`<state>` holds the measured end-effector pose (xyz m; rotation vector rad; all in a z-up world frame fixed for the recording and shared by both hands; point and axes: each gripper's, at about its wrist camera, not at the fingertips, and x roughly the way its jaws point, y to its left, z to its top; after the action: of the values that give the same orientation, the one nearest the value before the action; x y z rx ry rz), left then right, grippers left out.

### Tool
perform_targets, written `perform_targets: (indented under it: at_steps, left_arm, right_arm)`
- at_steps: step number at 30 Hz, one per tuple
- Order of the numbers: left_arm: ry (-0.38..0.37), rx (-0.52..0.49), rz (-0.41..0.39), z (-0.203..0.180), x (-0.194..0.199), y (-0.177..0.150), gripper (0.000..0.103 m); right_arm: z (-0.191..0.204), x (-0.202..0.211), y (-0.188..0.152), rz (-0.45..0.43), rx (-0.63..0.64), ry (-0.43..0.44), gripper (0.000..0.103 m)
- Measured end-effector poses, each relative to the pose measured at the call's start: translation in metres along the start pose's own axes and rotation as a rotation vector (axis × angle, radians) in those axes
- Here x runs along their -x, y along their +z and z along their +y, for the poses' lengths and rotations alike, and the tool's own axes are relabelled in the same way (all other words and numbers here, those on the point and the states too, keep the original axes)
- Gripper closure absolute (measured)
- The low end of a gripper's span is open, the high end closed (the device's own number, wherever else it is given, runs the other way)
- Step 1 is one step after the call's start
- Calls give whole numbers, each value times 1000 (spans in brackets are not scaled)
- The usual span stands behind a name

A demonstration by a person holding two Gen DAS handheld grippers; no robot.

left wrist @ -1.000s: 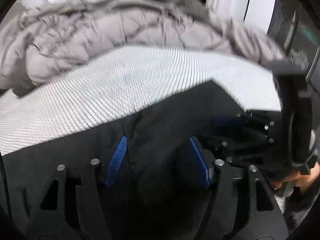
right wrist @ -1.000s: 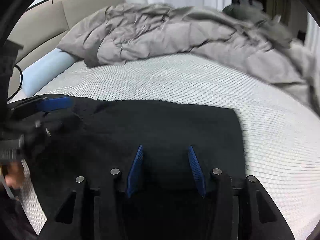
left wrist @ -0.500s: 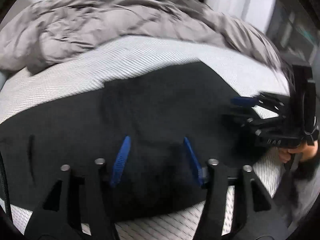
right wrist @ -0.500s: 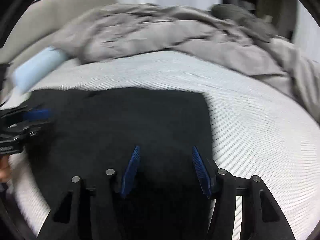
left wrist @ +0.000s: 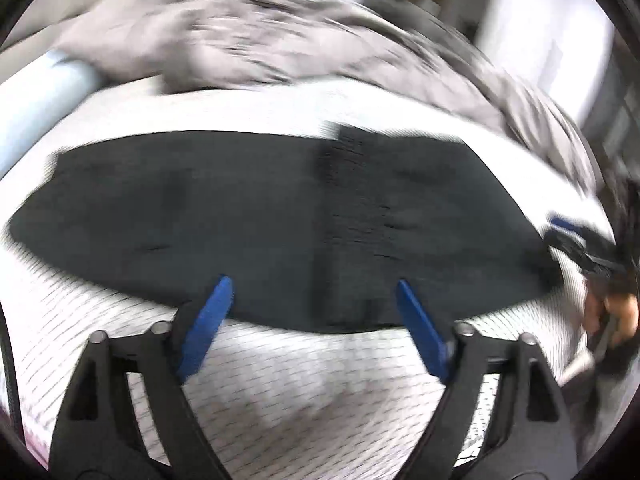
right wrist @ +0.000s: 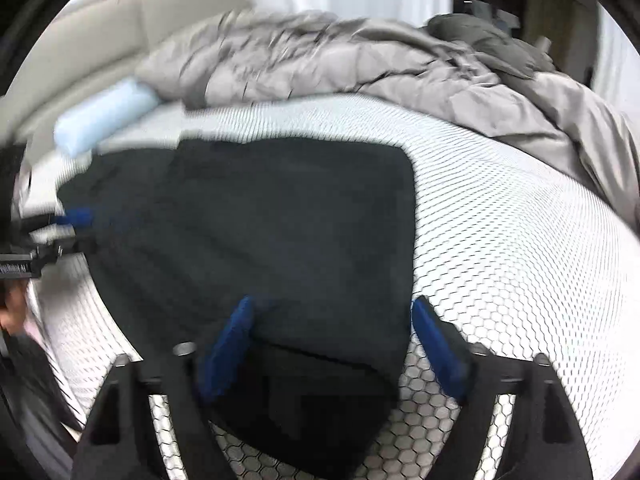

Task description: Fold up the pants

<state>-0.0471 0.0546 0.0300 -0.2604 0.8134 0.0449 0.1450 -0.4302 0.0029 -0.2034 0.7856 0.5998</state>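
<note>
Black pants lie flat across the white honeycomb mattress, with a doubled-over layer on their right part. My left gripper hovers at their near edge; its jaws are opening, and the blue pads stand wide apart without pressing the cloth. In the right wrist view the pants run under my right gripper. Its jaws are opening too, with cloth lying between the pads but not pinched. Each gripper shows in the other's view: the right gripper and the left gripper.
A crumpled grey duvet is heaped along the far side of the bed. A pale blue bolster lies by the beige headboard. A hand shows at the right edge. Bare mattress lies right of the pants.
Both grippers drew back toward the near edge of the bed and their jaws spread wide, letting go of the black cloth. The pants now lie flat and show in full.
</note>
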Motion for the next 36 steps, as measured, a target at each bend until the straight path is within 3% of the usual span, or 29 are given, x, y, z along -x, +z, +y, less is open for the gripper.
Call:
perform_targets:
  at_steps: [4,7,10,12,14,15,16,18,20,22,26,30,31,33,34,35,36]
  left_arm:
    - [71,318,-46,87,20,-9,10]
    - [108,522,-24,148,2,-8,12]
    - [68,664,-41,187,-10,4,19]
    - [34,697,-59,199,-13,18,35]
    - [33,756,-41,213,-21,28,86]
    - [36,779,-41,219,-23,31,97]
    - [46,773,-48,221,-24,35,102]
    - [83,723,-96,211,-19,46,103]
    - [144,586,-162,176,1,62,103]
    - [140,455,-220,135,20,82,103]
    - [19,196,-282,23,49,111,103]
    - [-193,-10,-224,-96,33,117,102]
    - [-241,-58,-184,-121,23,113,96]
    - [-421,-165,-23,-180,-13,96,57]
    - [-483,-196,40,-195,-27,88,26]
    - [-537,-235,124,-211,-45,74,22]
    - [-538,-256,157,-217,-54,64,23]
  right_arm:
    - [-21,14,4,-73,-122,62,9]
    - [-31,25,5,-102,-212,85,7]
    - [-38,25,9,-109,-259,101,7]
    - [-37,22,10,-111,-263,100,7]
    - [-38,18,11,-105,-256,101,7]
    - [-38,15,13,-101,-253,99,7]
    - [-36,12,14,-96,-249,98,7]
    - [-35,10,16,-101,-245,102,7]
    - [-33,11,18,-111,-228,106,7]
    - [-31,13,21,-124,-208,106,7]
    - [-27,19,23,-153,-181,103,7]
    - [-27,20,24,-159,-178,93,7]
    - [-29,21,24,-162,-179,81,7]
    - [-33,22,24,-168,-186,62,7]
    - [-38,23,24,-167,-197,44,7]
    - [-44,23,24,-164,-209,27,7]
    - [-49,22,23,-160,-222,15,7]
